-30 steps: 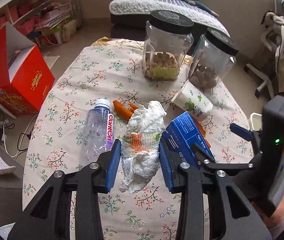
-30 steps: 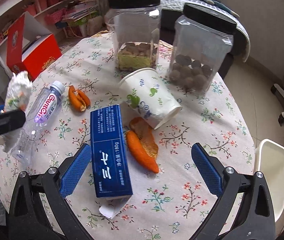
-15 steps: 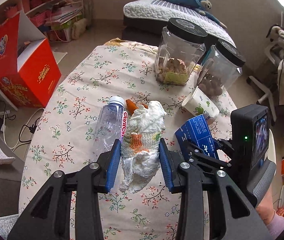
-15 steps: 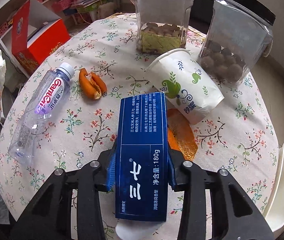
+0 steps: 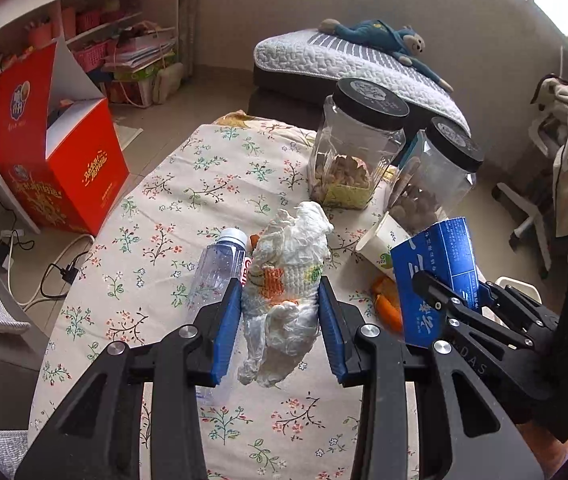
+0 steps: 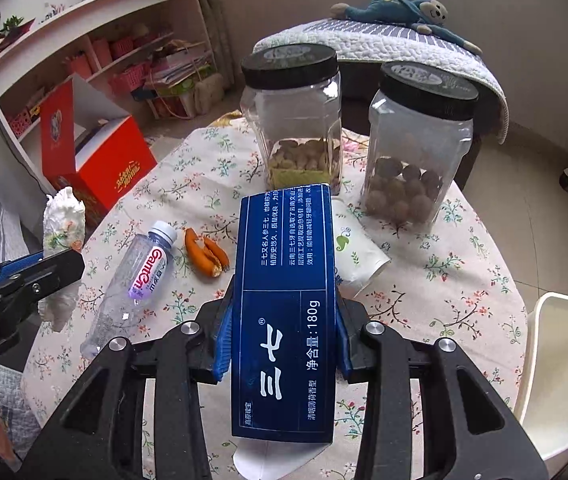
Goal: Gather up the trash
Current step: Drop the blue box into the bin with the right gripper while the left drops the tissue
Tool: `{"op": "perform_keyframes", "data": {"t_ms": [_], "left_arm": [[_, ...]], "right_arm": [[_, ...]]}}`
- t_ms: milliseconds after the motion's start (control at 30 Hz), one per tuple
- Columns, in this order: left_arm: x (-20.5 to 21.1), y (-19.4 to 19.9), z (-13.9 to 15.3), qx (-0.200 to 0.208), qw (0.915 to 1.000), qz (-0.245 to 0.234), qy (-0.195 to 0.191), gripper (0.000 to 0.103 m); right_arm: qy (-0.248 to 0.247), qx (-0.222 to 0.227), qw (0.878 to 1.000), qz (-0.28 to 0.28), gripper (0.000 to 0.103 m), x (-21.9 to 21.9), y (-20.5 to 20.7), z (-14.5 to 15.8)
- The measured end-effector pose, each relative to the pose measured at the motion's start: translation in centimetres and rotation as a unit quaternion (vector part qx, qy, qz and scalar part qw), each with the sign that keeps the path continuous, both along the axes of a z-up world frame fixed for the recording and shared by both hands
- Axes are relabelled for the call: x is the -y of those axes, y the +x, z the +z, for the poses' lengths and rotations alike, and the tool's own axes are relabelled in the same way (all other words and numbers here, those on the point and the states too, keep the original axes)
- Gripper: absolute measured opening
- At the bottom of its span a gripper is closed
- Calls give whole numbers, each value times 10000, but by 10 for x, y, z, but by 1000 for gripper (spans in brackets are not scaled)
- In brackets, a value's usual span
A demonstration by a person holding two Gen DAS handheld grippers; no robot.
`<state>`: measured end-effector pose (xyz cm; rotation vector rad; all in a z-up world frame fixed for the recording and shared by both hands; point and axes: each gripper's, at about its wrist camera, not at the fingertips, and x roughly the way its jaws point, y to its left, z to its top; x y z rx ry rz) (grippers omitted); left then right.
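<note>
Here, far left off the surface [image 6: 464, 280] — an open red carton [image 6: 100, 160] on the floor by the shelves. Left tongs [image 5: 280, 320] pinch a crumpled white wad of plastic and tissue [image 5: 288, 280], blue pads tight on both flanks, wad lifted clear of the flowered cloth. Beneath and just left of it, an empty clear water bottle [image 6: 136, 280] lies on its side, cap toward the jars. Beside the cap, a curled piece of orange peel [image 6: 206, 252]. Centre — right tongs [image 6: 282, 332] have just been closing and now clamp a dark blue toothpaste box [image 6: 288, 300] across its width, box tilted up off the cloth. Behind the box, a paper cup [image 6: 358, 252] lies tipped over, mouth toward the right. Further back, two clear jars with black lids: one of pale nuts [image 6: 296, 120], one of dark round fruit [image 6: 416, 148], standing near each other. Far right, past the edge, a white bin [image 6: 560, 380].
</note>
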<state>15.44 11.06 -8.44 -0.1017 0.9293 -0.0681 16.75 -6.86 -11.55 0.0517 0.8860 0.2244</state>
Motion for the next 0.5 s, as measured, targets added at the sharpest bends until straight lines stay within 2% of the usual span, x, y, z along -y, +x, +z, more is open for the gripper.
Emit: {"op": "perform_keyframes", "data": {"t_ms": [300,500], "left_arm": [[33,-16,19,708,9973,-132,154,38],[60,-25,27,1023,9940,-316,209,38]], "right_arm": [[-186,660,9972,-302,37,20,-19,26],[-381,1064,9922,-524,37,36,-33,41]]}}
